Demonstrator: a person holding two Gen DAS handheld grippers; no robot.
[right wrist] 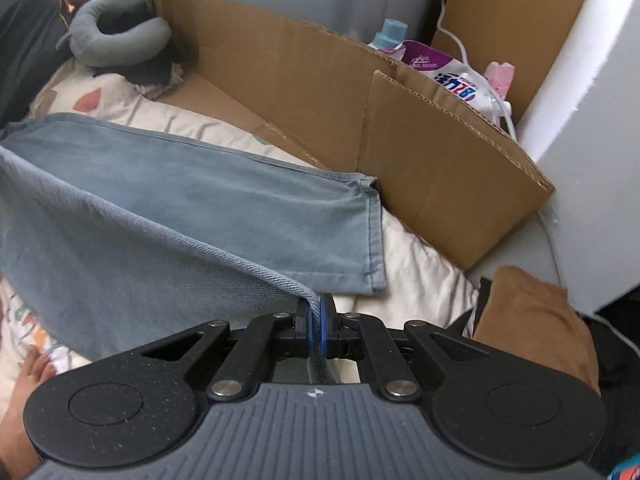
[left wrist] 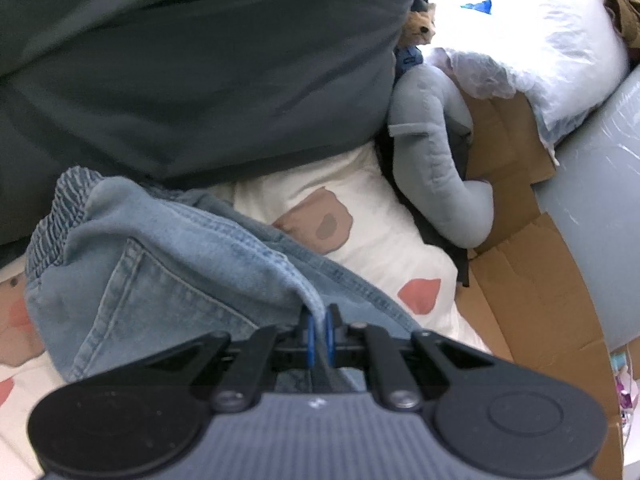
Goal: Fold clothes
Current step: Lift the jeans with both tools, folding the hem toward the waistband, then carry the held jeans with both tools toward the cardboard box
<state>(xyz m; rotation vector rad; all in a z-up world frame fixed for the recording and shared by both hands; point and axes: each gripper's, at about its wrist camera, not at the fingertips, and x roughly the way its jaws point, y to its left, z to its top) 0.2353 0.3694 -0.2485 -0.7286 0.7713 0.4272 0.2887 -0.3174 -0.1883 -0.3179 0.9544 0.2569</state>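
So the biggest thing here is the bed: a white sheet printed with brown and pink blobs, with a dark grey blanket heaped over its far part in the left wrist view. Running along the sheet's edge is a long wall of flattened cardboard, seen best from the right wrist. The light blue jeans are spread across the sheet, one leg lying flat with its hem pointing toward the cardboard, the other part lifted off the bed. The left gripper is clamped on a fold of denim near the waist end, where the elastic waistband and a back pocket sit just up and to the left of it. The right gripper is pinched tight on a seam edge of the leg fabric, which slopes up from the bed straight into its blue pads. Both point forward and slightly down at the bed. A grey neck pillow lies at the far end beside the cardboard, touching the blanket. Behind the cardboard there's a detergent bag. A bare hand shows at the lower left edge of the right wrist view.
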